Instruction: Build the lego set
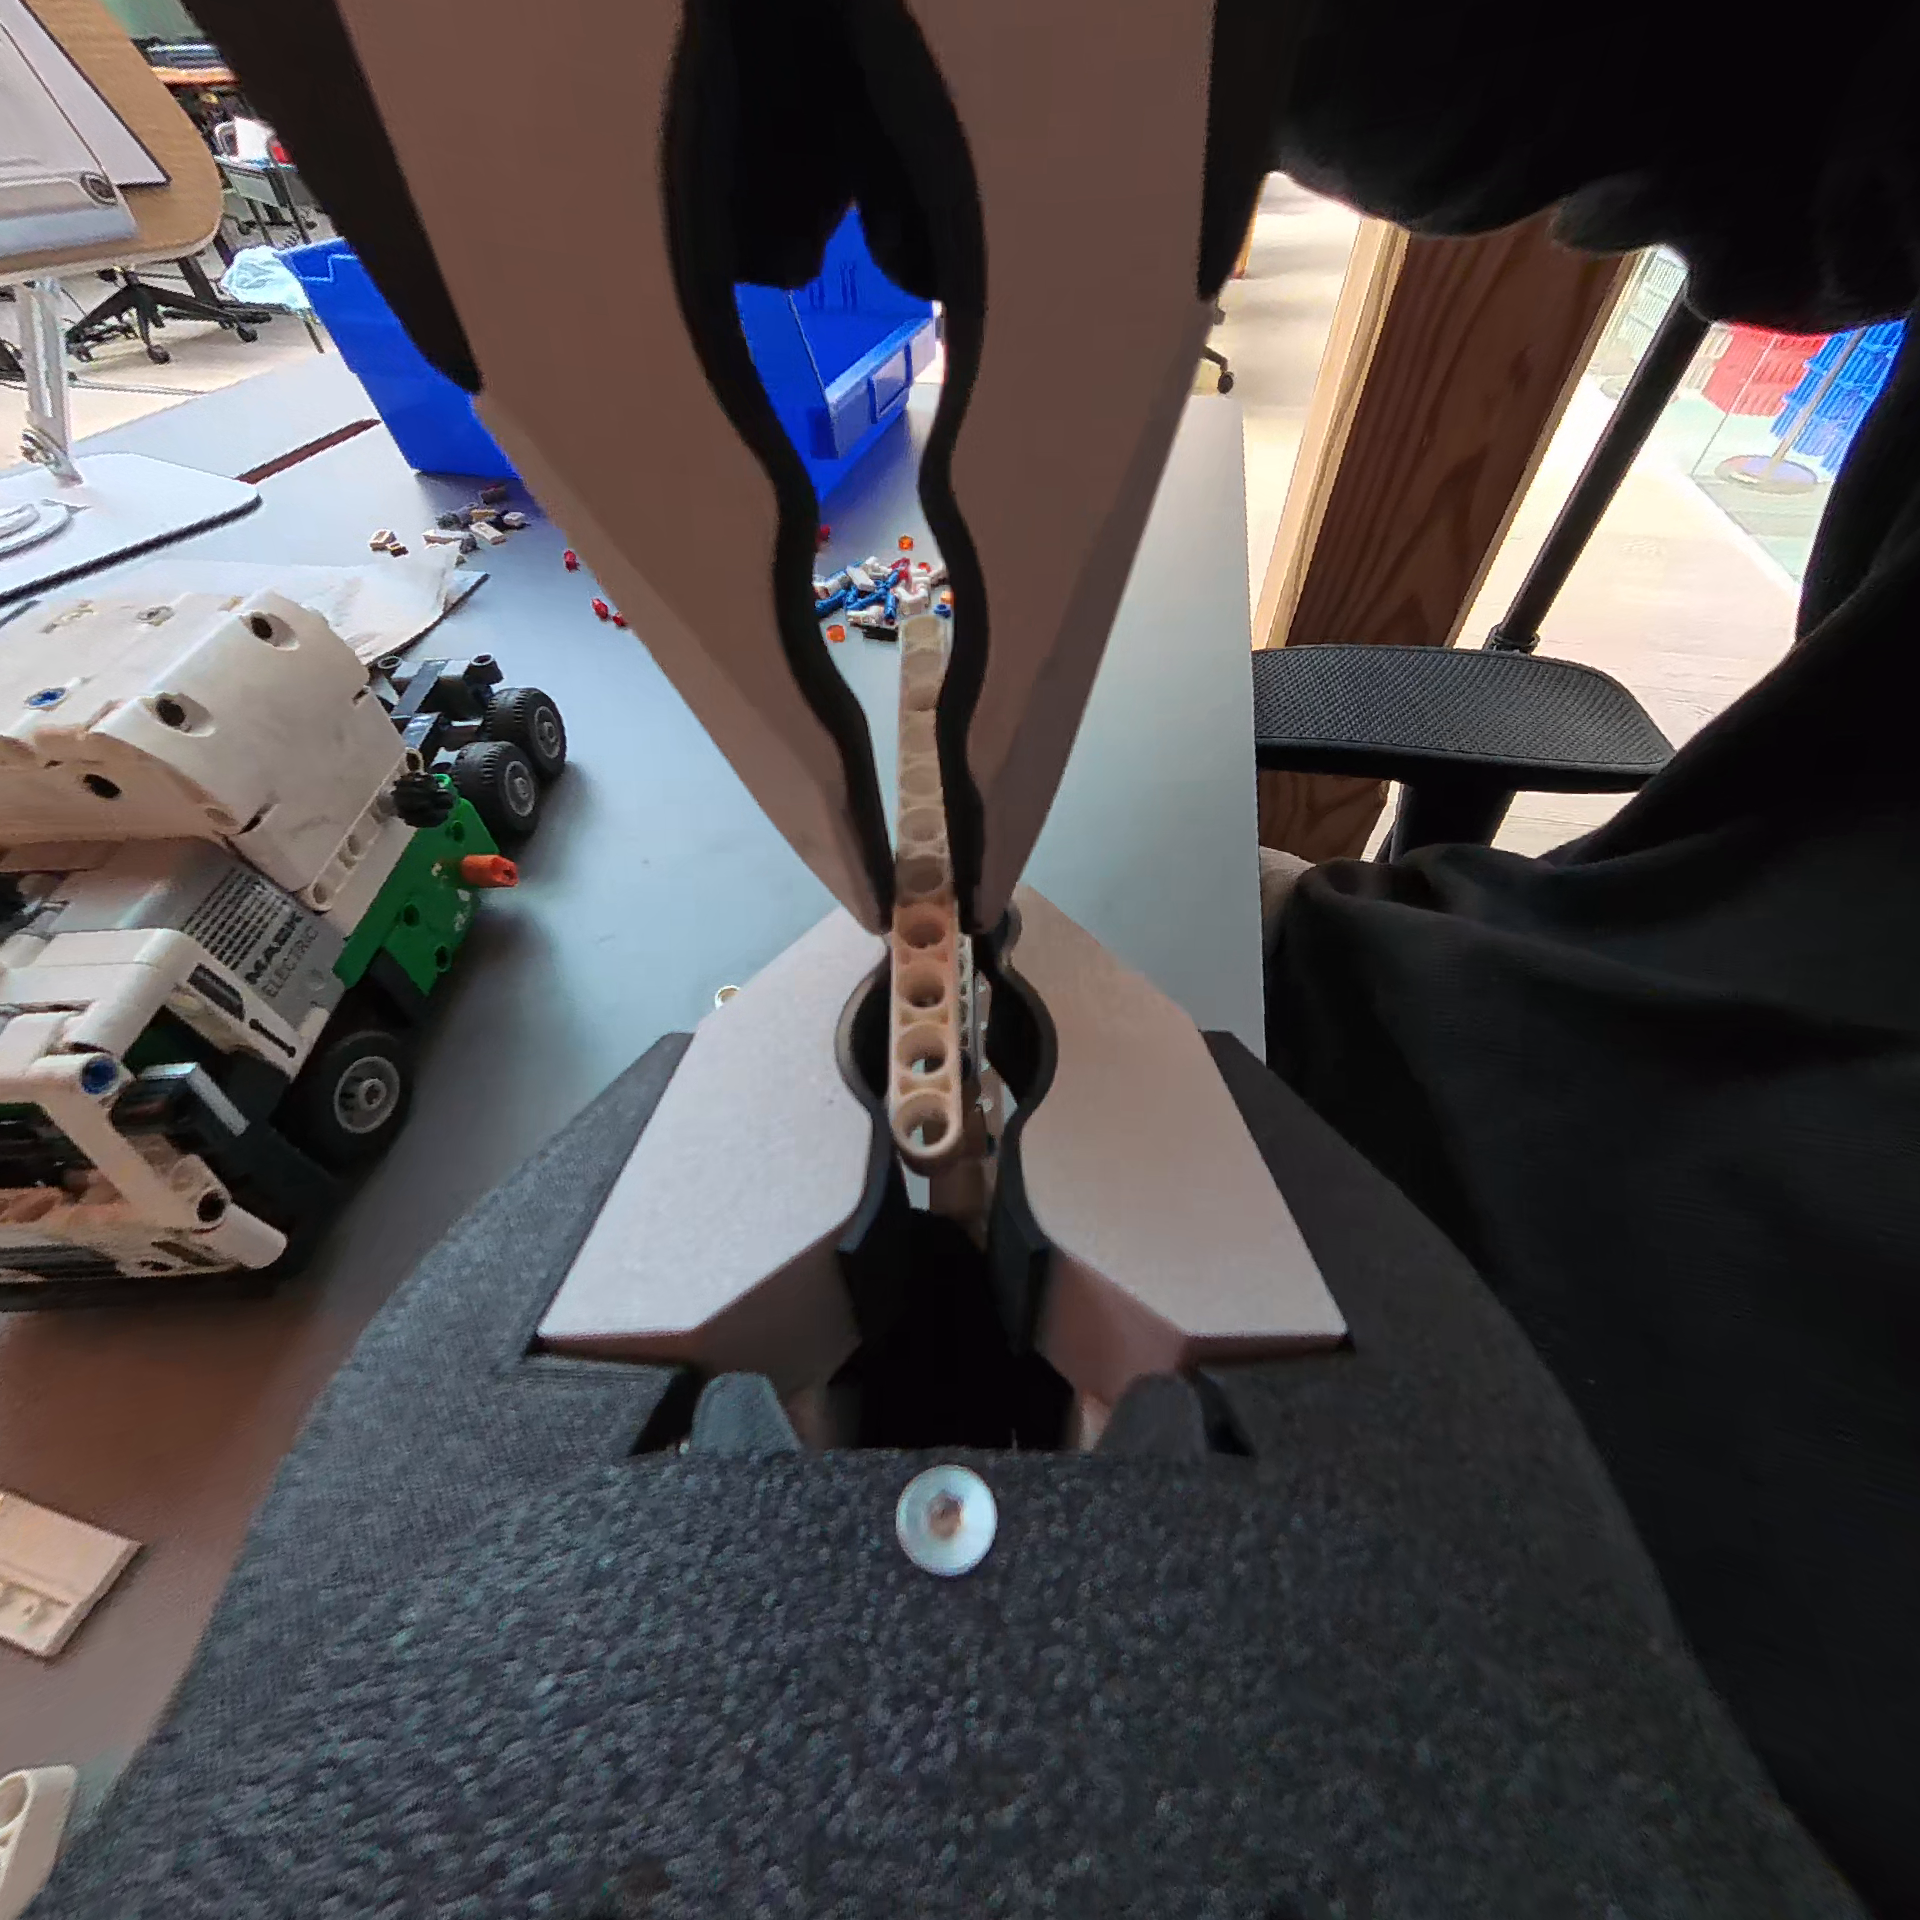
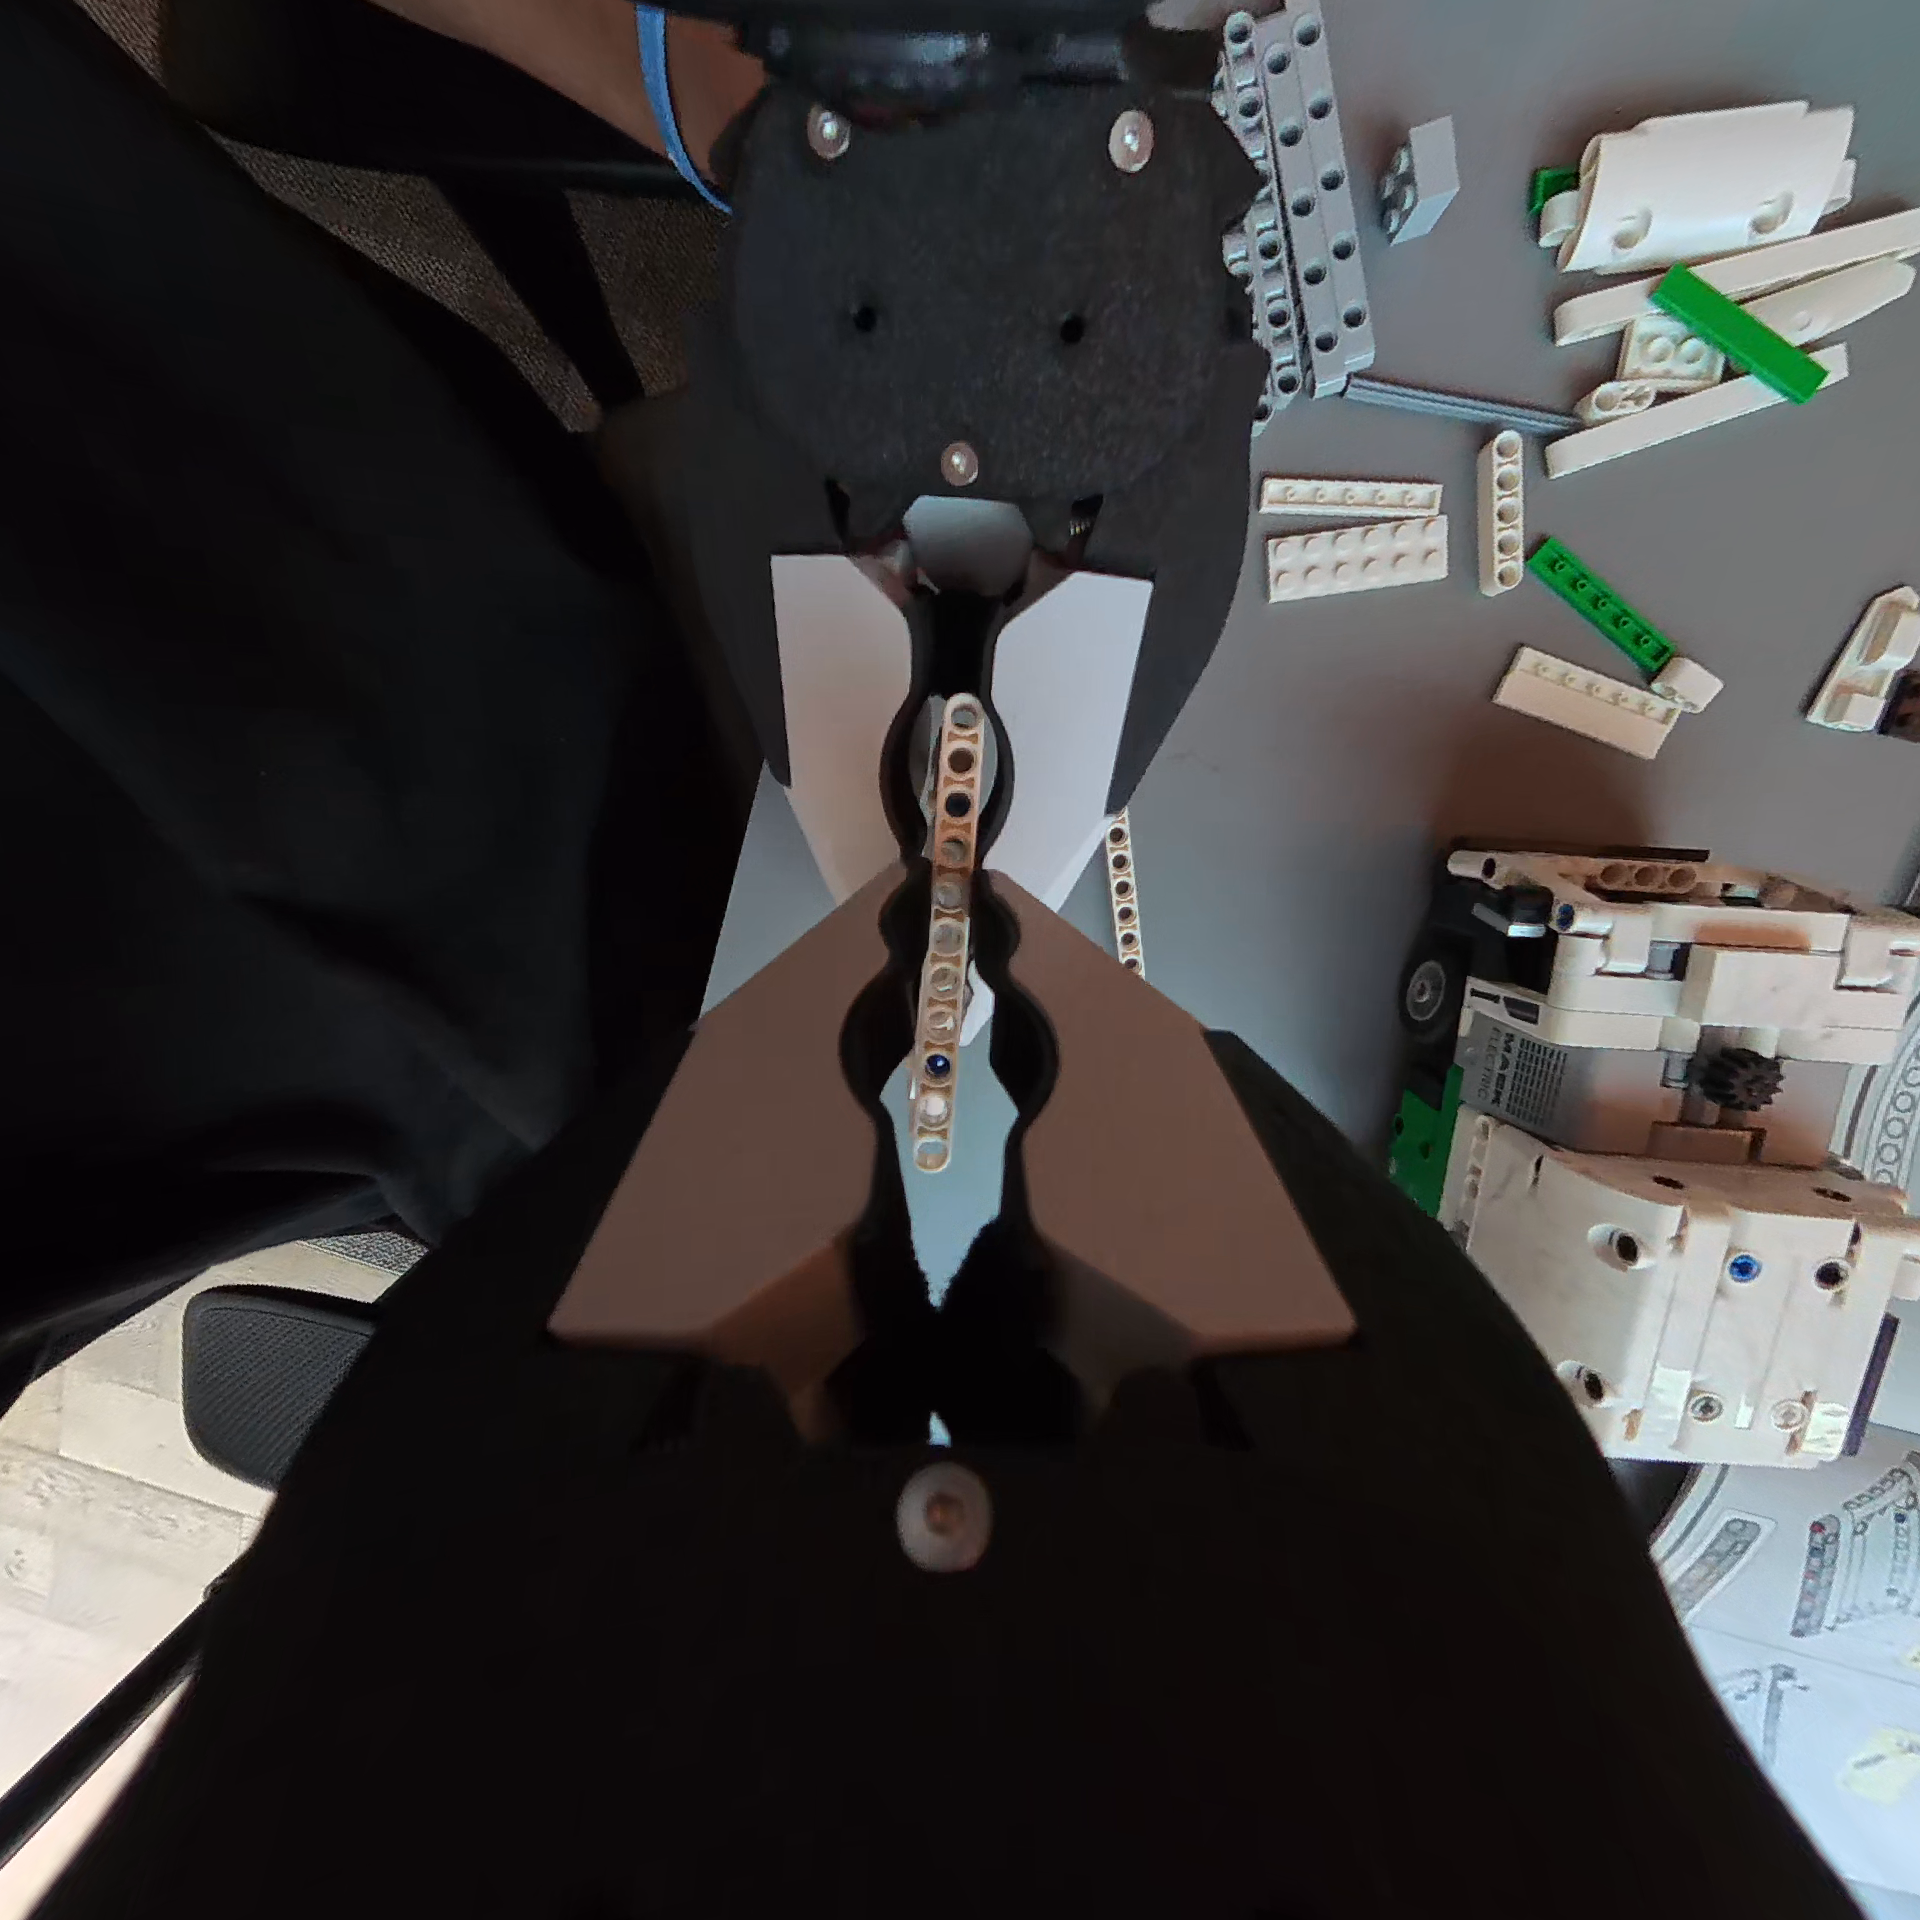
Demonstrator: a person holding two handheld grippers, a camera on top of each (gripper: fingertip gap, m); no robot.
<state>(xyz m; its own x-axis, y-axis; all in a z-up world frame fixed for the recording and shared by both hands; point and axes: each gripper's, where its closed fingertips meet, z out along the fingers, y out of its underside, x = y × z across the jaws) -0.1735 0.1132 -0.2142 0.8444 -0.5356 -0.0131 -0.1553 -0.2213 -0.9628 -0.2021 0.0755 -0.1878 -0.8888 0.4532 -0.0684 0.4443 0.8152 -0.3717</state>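
Note:
A long white beam with holes (image 1: 923,997) is held upright in the air between both grippers. My left gripper (image 1: 940,925) comes from below in the left wrist view and is shut on the beam's lower part. My right gripper (image 1: 930,896) comes from above, tip to tip with it, and is shut on the same beam. In the right wrist view the beam (image 2: 956,790) runs between my right gripper (image 2: 948,906) and the left gripper (image 2: 951,847); a blue pin (image 2: 940,1063) sits in one hole. The partly built white and green truck (image 1: 239,935) stands on the grey table to the left.
The truck (image 2: 1662,1143) and loose white, grey and green parts (image 2: 1351,540) lie on the table. A blue bin (image 1: 821,384) and a pile of small pins (image 1: 883,603) sit at the far side. A person in black (image 1: 1558,1143) and a chair armrest (image 1: 1455,717) are close by. Left tips to right tips: about 5 centimetres. The truck (image 2: 1662,1143) is about 15 centimetres from both grippers' fingertips. Seen from the left wrist view (image 1: 99,842) as well.

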